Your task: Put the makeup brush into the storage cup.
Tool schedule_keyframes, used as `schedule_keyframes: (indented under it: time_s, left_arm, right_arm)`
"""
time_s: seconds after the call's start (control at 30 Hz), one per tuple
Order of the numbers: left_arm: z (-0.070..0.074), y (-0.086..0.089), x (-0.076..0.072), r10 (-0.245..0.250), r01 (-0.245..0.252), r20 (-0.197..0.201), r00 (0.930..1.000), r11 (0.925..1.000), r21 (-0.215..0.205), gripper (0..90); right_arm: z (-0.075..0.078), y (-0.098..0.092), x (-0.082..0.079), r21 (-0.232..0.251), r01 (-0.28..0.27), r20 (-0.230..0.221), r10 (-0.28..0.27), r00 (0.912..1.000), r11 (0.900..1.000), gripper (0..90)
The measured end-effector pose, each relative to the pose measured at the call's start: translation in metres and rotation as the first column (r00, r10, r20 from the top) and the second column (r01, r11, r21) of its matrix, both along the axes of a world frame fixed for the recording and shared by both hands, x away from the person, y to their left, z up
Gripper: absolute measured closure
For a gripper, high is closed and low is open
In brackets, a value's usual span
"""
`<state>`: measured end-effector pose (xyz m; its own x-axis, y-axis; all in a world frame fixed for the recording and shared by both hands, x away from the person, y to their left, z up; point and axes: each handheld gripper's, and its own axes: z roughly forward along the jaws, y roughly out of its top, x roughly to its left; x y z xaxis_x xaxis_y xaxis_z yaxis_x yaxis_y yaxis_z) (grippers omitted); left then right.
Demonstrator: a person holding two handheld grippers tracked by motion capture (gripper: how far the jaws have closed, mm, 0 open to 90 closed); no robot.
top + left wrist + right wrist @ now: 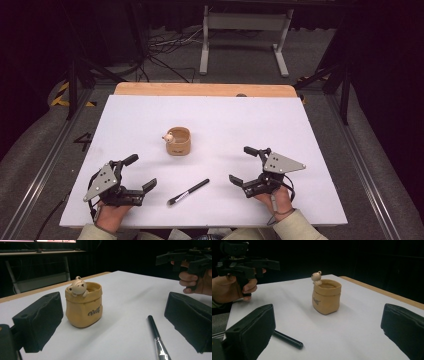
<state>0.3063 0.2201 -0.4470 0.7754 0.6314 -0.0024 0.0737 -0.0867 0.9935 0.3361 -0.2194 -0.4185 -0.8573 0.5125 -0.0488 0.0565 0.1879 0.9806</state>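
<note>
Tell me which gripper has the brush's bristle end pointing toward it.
The left gripper. The brush lies between both, bristles aimed at the left one, black handle tip toward the right gripper.

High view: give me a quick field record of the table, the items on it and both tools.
table: white top, wooden strip along the far edge
cup: tan bag-shaped cup with a bear figure on its rim, upright, mid table
brush: black-handled brush lying flat nearer the person than the cup, between the tools, bristles toward the left tool
left tool: open, holding nothing, left of the brush
right tool: open, holding nothing, right of the brush
contact: neither tool touches the cup or brush
</note>
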Motion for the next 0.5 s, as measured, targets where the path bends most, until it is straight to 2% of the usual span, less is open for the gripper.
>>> schedule_keyframes:
  time_s: [0.17,0.23,0.33,0.43,0.47,0.5]
  left_arm:
    - [0.0,-0.001,-0.001,0.009,-0.009,0.002,1.0,0.9999,0.014,2.8]
    - [0.001,-0.001,-0.001,0.01,-0.01,0.007,0.9999,0.9997,0.023,2.8]
    - [0.001,-0.002,-0.002,0.012,-0.013,0.009,0.9999,0.9997,0.022,2.9]
    - [0.001,-0.002,-0.002,0.013,-0.014,0.009,0.9999,0.9996,0.023,2.9]
    - [0.001,-0.001,-0.002,0.015,-0.015,0.009,0.9999,0.9996,0.023,2.9]
    - [0.002,-0.001,-0.002,0.015,-0.015,0.01,0.9998,0.9996,0.024,2.9]
  right_arm:
    - [0.004,0.005,0.001,-0.001,-0.026,0.002,0.026,0.9997,1.0,0.0]
    - [0.009,0.003,0.005,0.02,-0.104,-0.03,0.105,0.994,0.994,1.5]
    - [0.017,0.008,0.007,-0.031,-0.109,-0.056,0.107,0.9927,0.994,1.5]
    - [0.024,0.019,0.01,-0.113,-0.147,-0.073,0.139,0.9875,0.983,3.5]
    - [0.024,0.019,0.01,-0.113,-0.147,-0.073,0.139,0.9875,0.983,3.5]
    - [0.026,0.022,0.01,-0.135,-0.154,-0.078,0.145,0.9864,0.979,3.9]
